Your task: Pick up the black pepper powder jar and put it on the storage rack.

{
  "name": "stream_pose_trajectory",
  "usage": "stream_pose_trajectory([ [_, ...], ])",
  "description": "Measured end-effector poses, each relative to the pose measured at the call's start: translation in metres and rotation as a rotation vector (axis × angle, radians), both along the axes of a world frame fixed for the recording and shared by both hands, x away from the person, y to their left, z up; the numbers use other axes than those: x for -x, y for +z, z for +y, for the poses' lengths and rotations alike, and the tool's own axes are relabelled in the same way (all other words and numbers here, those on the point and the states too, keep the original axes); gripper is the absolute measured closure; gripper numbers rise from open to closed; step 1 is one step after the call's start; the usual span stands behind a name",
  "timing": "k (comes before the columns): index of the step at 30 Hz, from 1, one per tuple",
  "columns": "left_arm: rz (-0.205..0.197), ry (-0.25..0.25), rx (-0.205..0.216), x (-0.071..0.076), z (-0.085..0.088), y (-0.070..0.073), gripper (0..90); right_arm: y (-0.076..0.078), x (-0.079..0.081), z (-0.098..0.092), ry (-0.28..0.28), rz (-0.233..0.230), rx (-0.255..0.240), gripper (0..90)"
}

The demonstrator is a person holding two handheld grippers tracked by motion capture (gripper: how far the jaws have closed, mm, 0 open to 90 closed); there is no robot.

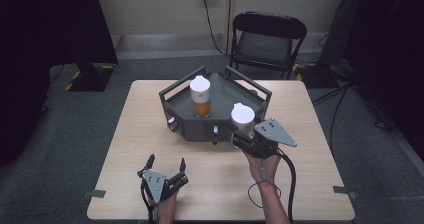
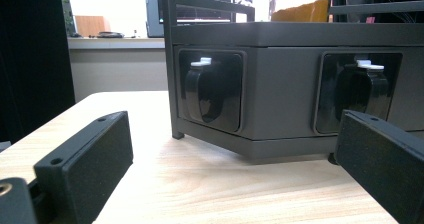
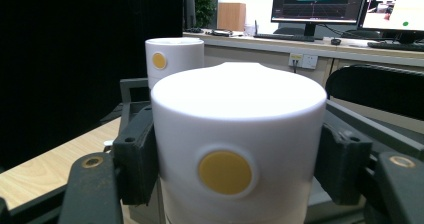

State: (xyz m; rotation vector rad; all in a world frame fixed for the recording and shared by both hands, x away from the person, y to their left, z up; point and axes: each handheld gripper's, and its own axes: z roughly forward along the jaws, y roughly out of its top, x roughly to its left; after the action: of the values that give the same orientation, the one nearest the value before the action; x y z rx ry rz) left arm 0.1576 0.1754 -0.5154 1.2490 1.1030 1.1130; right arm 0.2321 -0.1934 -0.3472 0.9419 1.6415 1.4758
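The right gripper point(image 3: 235, 169) clamps a white cup point(image 3: 235, 149), whose yellow dot shows up close. From above, the left gripper point(image 1: 166, 165) sits open at the table's point(image 1: 125, 149) 7 o'clock, facing the tray point(image 2: 280, 89).

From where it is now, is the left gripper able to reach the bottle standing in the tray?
Probably yes. The left gripper rests open on the table, and bare tabletop lies between it and the tray. The bottle stands upright behind the tray's front wall, so the gripper would likely have to come over that wall.
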Motion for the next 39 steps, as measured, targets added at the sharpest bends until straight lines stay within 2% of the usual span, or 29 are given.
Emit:
stream_pose_trajectory([
  [9,0.000,0.000,0.000,0.000,0.000,0.000,1.4,0.013,-0.020,0.006,-0.013,0.019,-0.001,30.3],
  [15,0.000,0.001,-0.001,0.000,0.000,0.000,1.4,0.023,-0.034,0.014,-0.023,0.011,0.001,30.2],
  [17,0.000,0.002,0.000,0.000,0.000,0.000,1.4,0.023,-0.040,0.015,-0.024,0.018,-0.013,30.3],
  [20,0.000,0.001,0.000,0.000,0.000,0.000,1.4,0.022,-0.043,0.019,-0.033,0.015,-0.003,30.3],
  [30,0.000,0.002,0.000,0.000,0.000,0.000,1.4,0.026,-0.065,0.032,-0.050,0.023,-0.022,30.2],
  [39,0.001,0.001,-0.002,0.000,0.000,0.000,1.3,0.025,-0.085,0.044,-0.091,0.021,-0.025,30.3],
])
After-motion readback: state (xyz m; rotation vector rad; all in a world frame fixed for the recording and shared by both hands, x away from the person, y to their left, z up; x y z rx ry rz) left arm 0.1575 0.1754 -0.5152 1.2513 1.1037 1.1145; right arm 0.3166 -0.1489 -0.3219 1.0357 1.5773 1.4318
